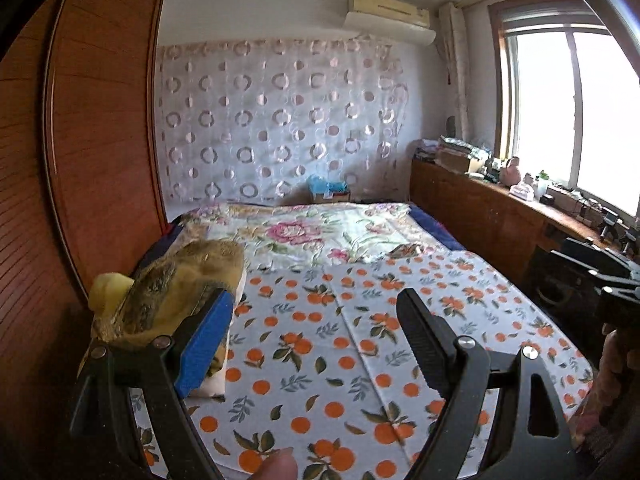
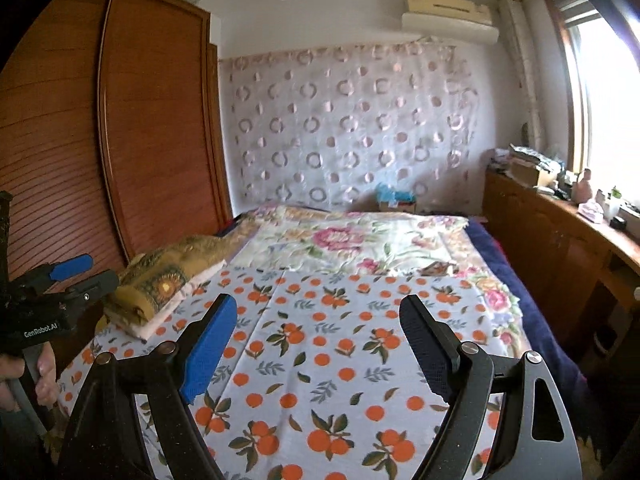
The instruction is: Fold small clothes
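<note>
A stack of folded clothes [image 2: 164, 286], olive-yellow patterned cloth on top of pale pink pieces, lies at the left edge of the bed on the orange-print sheet [image 2: 320, 360]. In the left wrist view the stack [image 1: 172, 300] sits just left of and behind the blue left finger. My left gripper [image 1: 316, 324] is open and empty above the sheet; it also shows in the right wrist view [image 2: 86, 272] beside the stack. My right gripper [image 2: 320, 336] is open and empty over the sheet's middle.
A floral quilt [image 2: 360, 240] covers the far half of the bed. A wooden wardrobe [image 2: 120, 140] stands along the left. A wooden cabinet [image 2: 560, 240] with clutter runs under the window on the right. A box with blue items [image 2: 396, 198] sits by the curtained wall.
</note>
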Tool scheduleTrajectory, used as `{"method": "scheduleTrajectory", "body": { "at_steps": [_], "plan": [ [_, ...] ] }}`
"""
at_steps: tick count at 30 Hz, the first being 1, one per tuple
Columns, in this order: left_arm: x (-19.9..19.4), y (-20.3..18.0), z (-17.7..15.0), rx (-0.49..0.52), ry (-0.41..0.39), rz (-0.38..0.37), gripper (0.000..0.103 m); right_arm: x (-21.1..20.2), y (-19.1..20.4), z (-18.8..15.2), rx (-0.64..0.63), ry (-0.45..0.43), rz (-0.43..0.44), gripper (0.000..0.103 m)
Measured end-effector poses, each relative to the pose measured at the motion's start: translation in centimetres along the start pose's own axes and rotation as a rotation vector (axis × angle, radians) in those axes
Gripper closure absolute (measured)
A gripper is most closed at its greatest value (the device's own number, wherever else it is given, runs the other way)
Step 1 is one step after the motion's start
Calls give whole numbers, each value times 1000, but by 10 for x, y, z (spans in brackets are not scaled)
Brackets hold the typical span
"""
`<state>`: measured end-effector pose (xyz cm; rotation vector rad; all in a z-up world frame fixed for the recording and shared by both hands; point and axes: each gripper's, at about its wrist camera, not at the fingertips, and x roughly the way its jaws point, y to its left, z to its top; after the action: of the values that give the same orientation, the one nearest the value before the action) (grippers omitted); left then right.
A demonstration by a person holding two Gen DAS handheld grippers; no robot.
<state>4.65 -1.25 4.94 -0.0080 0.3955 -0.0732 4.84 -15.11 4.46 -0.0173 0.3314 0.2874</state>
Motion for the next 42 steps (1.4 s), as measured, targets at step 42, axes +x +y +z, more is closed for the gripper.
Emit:
{"method": "scheduleTrajectory", "body": {
  "at_steps": [42],
  "plan": [
    [-15, -1, 2, 0, -35, 28, 18, 0, -13, -23, -6, -29, -13, 18]
  ]
}}
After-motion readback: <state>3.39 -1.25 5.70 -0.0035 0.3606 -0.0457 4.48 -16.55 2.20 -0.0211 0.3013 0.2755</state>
